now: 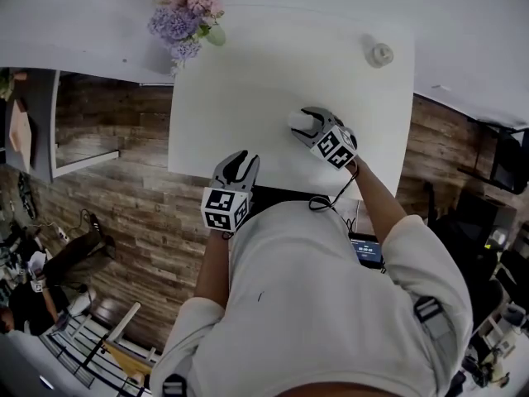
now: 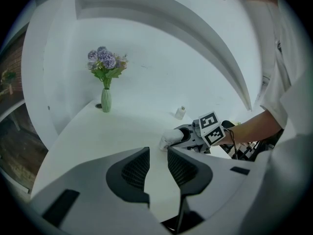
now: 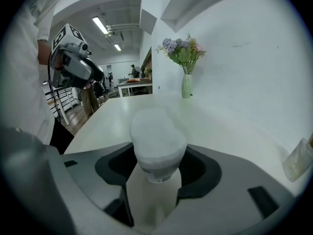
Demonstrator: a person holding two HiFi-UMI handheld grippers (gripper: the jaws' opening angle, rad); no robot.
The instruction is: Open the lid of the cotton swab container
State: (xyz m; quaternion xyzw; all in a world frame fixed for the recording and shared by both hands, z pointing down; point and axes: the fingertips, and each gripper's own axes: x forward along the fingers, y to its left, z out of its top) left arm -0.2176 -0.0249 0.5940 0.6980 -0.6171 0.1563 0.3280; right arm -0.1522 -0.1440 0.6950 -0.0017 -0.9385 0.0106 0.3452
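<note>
The white cotton swab container (image 1: 299,122) lies on the white table (image 1: 248,89), its lid end pointing away from me. My right gripper (image 1: 307,126) is shut on it, and in the right gripper view the container (image 3: 156,138) fills the gap between the two jaws, which touch its sides. From the left gripper view the container (image 2: 167,137) pokes out of the right gripper (image 2: 177,136). My left gripper (image 1: 240,165) hovers at the table's near edge, left of the container. Its fingers (image 2: 138,169) stand a narrow gap apart with nothing between them.
A vase of purple and pink flowers (image 1: 188,19) stands at the table's far left corner. A small bottle (image 1: 380,54) sits at the far right corner. Beyond the table's left and right edges lies the wooden floor (image 1: 124,180). A white wall runs behind the table.
</note>
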